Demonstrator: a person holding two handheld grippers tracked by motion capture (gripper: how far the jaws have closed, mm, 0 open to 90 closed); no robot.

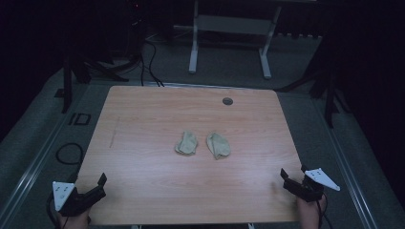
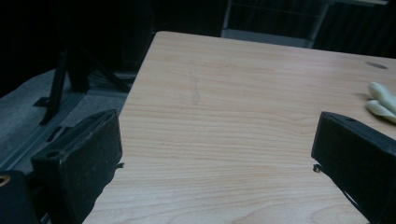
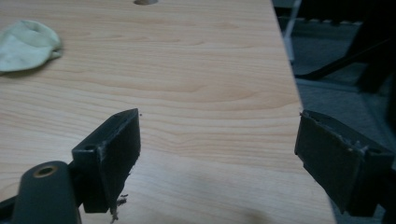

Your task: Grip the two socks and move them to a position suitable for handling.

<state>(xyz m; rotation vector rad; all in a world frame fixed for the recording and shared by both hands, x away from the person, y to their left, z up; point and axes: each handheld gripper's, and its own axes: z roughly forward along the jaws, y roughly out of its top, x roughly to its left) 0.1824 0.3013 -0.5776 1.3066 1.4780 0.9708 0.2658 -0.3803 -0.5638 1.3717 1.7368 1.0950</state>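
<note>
Two crumpled pale cloth pieces lie side by side in the middle of the wooden table (image 1: 143,119): the left cloth (image 1: 186,143) and the right cloth (image 1: 218,145). My left gripper (image 1: 90,183) rests at the table's near left corner, jaws wide apart with nothing between them. At the near right edge my right gripper (image 1: 292,175) also stands open and empty. In the left gripper view (image 2: 217,149) a cloth (image 2: 384,100) shows far right. In the right gripper view (image 3: 217,144) a cloth (image 3: 25,44) lies at upper left.
A round grommet hole (image 1: 228,101) sits near the table's far edge. Beyond the table stand a white desk frame (image 1: 229,43) and dark stands (image 1: 67,81) with cables on the grey floor. A cable loop (image 1: 69,153) lies left of the table.
</note>
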